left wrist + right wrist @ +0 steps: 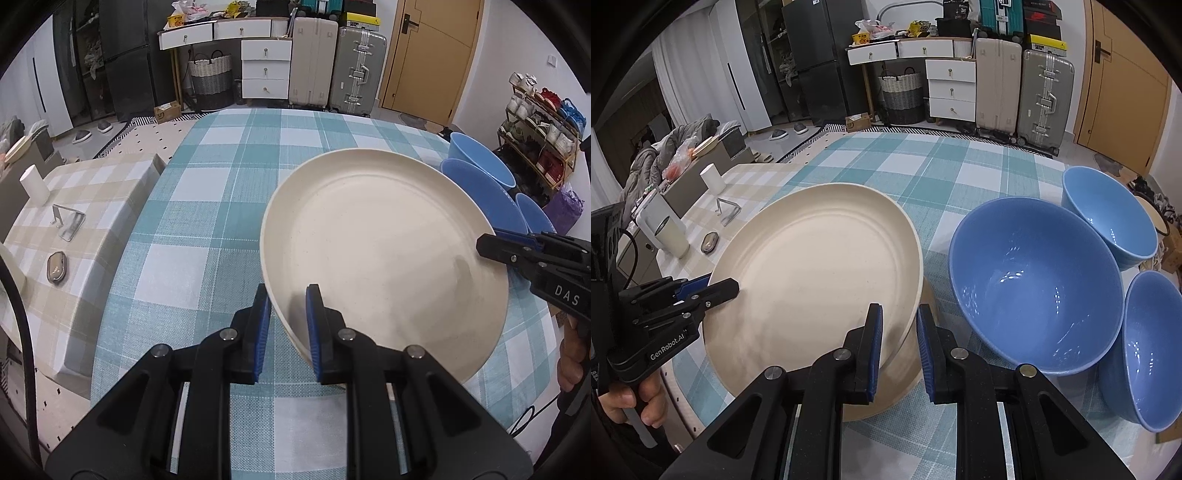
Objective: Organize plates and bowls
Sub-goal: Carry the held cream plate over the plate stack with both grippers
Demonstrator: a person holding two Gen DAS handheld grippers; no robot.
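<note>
A cream plate (384,251) lies on top of at least one other cream plate on the teal checked tablecloth (207,206); the stack also shows in the right wrist view (812,258). My left gripper (288,325) straddles the top plate's near rim, its blue pads a little apart. My right gripper (899,347) straddles the opposite rim in the same way; in the left wrist view its tip (487,245) is at the plate's right edge. Three blue bowls stand to the right: a large one (1034,280) and two smaller ones (1108,218) (1156,347).
A lower side table with a beige checked cloth (92,221) stands to the left and holds a white cup (33,184), a metal stand (68,221) and a small dark case (55,267). Suitcases (336,70), drawers and a shoe rack (539,136) are beyond the table.
</note>
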